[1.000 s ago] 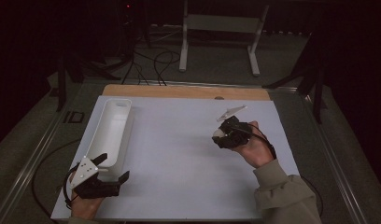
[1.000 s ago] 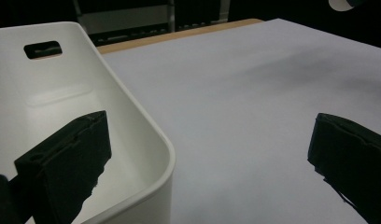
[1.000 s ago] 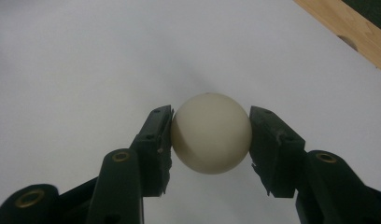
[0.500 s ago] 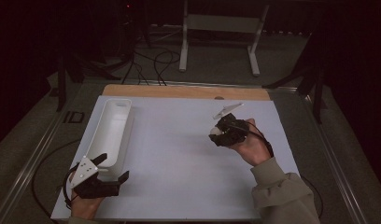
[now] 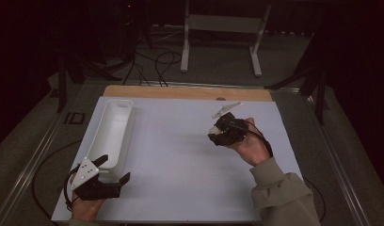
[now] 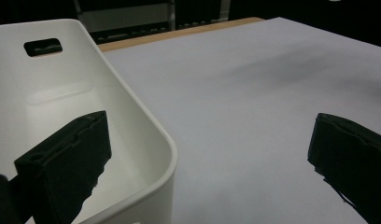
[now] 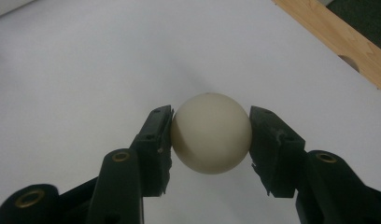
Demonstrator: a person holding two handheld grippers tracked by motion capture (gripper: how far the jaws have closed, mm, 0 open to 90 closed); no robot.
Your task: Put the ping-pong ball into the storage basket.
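Note:
A cream-white ball [image 7: 211,133] sits clamped between the two black jaws of my right gripper [image 7: 210,135], held a little above the white table sheet. From above, that right gripper [image 5: 217,134] is right of the table's middle, with the ball [image 5: 213,130] a pale spot at its tip. My left gripper [image 5: 114,170] rests at the near left corner, jaws wide apart and nothing between them. One of its jaws overlaps the near end of the long white bin [image 6: 146,140]; the bin [image 5: 111,133] lies along the table's left side.
The white sheet [image 5: 180,155] covers the table, and a wooden strip [image 5: 180,92] runs along its far edge. Cables and a metal stand [image 5: 220,28] are on the dark floor beyond. A cable trails off the left gripper past the table's near left corner.
The right gripper with the ball has drifted slightly toward the far side and tilted. The left gripper has stayed put.

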